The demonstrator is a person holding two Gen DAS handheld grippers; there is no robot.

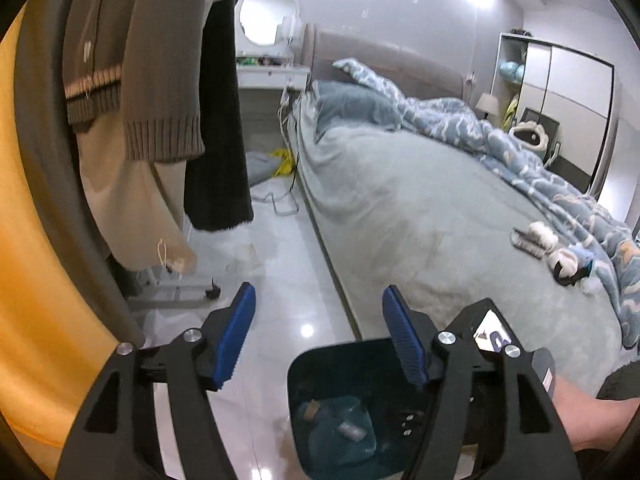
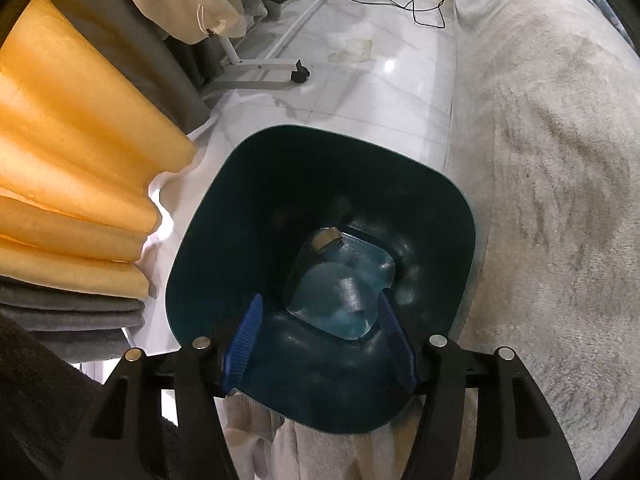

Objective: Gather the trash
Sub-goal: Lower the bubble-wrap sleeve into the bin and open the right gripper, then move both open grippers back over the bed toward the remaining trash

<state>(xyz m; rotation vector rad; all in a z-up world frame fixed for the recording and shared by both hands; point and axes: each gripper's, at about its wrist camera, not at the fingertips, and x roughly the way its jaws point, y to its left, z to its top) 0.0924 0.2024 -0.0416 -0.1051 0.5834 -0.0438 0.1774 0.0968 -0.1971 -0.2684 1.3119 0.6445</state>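
Drop step looks done: right tool (image 2: 320,340) over dark teal bin (image 2: 248,160), jaws parted, holding nothing; trash (image 2: 340,280) lies at bin bottom. Left tool (image 1: 318,340) wide open, empty, near bed (image 1: 400,208). Next: seek more trash on floor (image 1: 280,280).

You see a dark teal bin (image 2: 248,208) with a pale blue bottom holding a small brown scrap (image 2: 326,239) and a grey wrapper (image 2: 352,292). Each pair of tongs, left (image 1: 319,338) and right (image 2: 320,344), has ribbed blue pads on black arms with silver bolts. The curtain (image 2: 76,152) beside you is orange, edged in grey. The floor (image 2: 368,92) is glossy white marble with faint veins. The bed (image 1: 420,216) is pale grey-green; its duvet (image 1: 500,140) is blue with white cloud shapes. A brown cardigan (image 1: 160,80) carries a cream stripe.
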